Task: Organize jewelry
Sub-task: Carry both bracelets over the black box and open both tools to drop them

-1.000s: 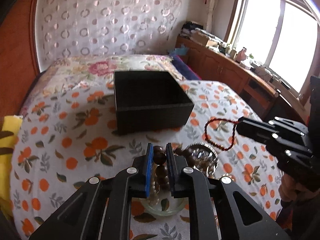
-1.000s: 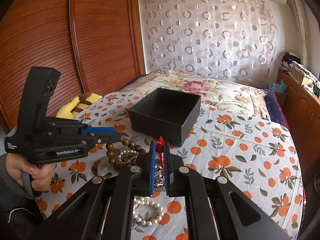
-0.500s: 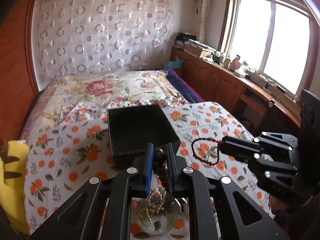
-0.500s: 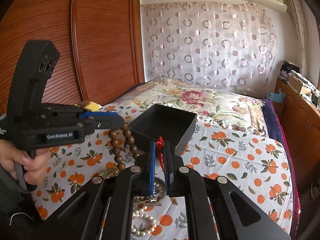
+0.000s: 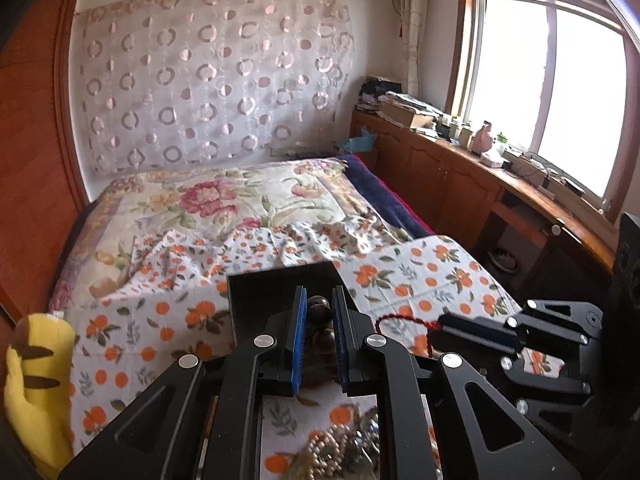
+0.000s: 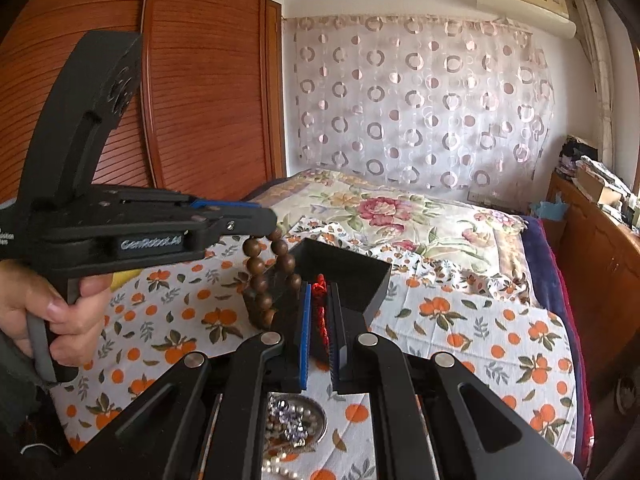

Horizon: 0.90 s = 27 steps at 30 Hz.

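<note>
Black, open-topped and square, the box (image 6: 340, 280) sits on the orange-print sheet (image 6: 460, 320) of the bed, and we take it as our landmark. Our left tool (image 6: 262, 226) is clenched on the brown beads (image 6: 256, 280), whose loop hangs clear of the sheet just left of the box's near corner. Our right tool (image 6: 319, 304) is clenched on the red bracelet (image 6: 320, 308), in front of the box's near wall; in the left view the thin red loop (image 5: 400, 320) shows to the right of the box (image 5: 280, 292), above the sheet. On the near side of the box, a glass dish (image 6: 296, 420) holds sparkly pieces, and pearls (image 6: 280, 470) lie beside it. A hand (image 6: 60, 320) grips the left tool's handle. Left of the box, a yellow plush (image 5: 36, 380) lies at the bed's edge.
</note>
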Motion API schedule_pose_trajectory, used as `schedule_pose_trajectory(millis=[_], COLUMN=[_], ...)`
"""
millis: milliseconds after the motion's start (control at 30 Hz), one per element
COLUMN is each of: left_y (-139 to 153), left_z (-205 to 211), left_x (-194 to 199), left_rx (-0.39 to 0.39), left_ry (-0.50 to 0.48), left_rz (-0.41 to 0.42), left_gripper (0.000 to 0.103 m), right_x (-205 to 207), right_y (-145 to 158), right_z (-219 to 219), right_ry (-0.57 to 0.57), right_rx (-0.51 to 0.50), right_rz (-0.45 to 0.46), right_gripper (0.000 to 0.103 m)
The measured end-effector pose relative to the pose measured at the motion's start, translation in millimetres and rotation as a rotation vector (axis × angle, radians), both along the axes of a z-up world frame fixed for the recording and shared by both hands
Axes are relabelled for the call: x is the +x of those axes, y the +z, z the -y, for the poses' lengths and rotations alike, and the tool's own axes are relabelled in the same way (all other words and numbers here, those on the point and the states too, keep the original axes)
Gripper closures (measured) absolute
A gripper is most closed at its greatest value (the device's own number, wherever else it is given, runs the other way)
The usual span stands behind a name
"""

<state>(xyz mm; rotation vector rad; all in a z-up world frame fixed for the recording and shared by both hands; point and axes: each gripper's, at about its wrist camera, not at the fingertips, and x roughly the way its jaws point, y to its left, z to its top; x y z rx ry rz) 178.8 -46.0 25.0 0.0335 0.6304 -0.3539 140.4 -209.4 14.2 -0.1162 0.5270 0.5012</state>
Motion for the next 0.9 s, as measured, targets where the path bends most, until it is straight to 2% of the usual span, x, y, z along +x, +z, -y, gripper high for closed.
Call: schedule_pose_trajectory(millis=[167, 400, 467, 500, 533, 900], left_y=[2.8, -16.9, -20.7, -22.5, -23.3, -32.8], left_z=[1.4, -1.1, -4.3, -8.3, -11.5, -44.9], left_x=[17.5, 47.0, 48.5, 47.3, 45.6, -0.2], left_rx=[0.023, 0.034, 0.03, 0.018, 0.011, 0.029], left_ry=[0.014, 0.041, 0.057, 0.066, 0.072, 0.109], left_rz=[0.01, -0.05, -0.06, -0.061, -0.059, -0.026], left_gripper=[0.091, 0.091, 0.084, 0.078, 0.076, 0.067], right_x=[7.3, 20.1, 24.0, 26.5, 29.9, 69.0], right_y=[4.4, 4.0, 2.4, 1.2, 0.5, -10.9], right_z=[0.6, -1.2, -2.4, -2.8, -4.8, -21.3], right_ry=[-0.004, -0.004, -0.003, -0.001, -0.001, 0.028], right_rx=[0.017, 0.011, 0.006, 0.003, 0.003, 0.017], right_rz=[0.005, -0.003, -0.004, -0.007, -0.008, -0.042], right_gripper=[0.094, 0.094, 0.094, 0.094, 0.094, 0.094])
